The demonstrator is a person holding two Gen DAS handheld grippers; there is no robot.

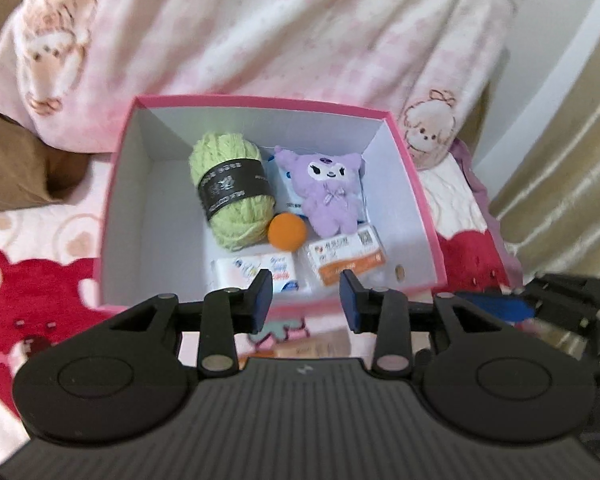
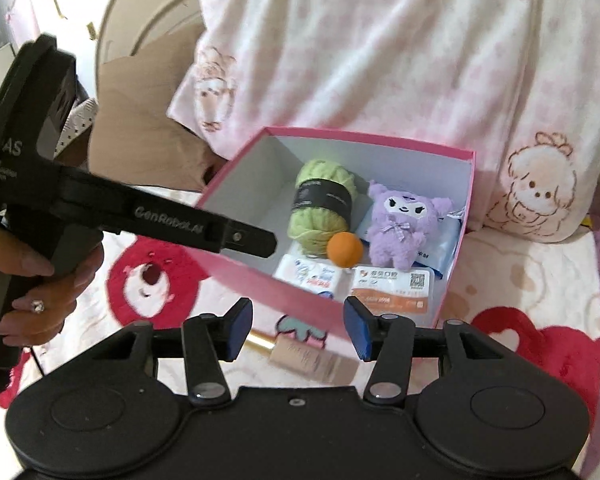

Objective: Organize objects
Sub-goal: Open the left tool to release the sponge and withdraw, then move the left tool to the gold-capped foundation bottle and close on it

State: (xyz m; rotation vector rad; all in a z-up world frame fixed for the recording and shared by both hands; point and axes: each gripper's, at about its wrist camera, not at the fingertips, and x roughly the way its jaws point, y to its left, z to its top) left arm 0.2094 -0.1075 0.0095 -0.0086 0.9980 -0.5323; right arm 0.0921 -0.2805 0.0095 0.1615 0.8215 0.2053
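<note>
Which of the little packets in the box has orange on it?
The packet at the box's front, below the purple plush toy. The packet beside it is white and blue.

Both views are bright with soft, even daylight; whites wash out in the pink blanket (image 1: 284, 28) across the top of each frame. The pink box (image 1: 120, 184) throws a gentle shadow on its inner left wall. Motion blur smears the blanket and the bedspread (image 2: 512, 280), while the box contents stay fairly crisp. Fisheye bending curves the curtain (image 1: 560, 168) at the right edge of the left wrist view, and the corners darken.
</note>
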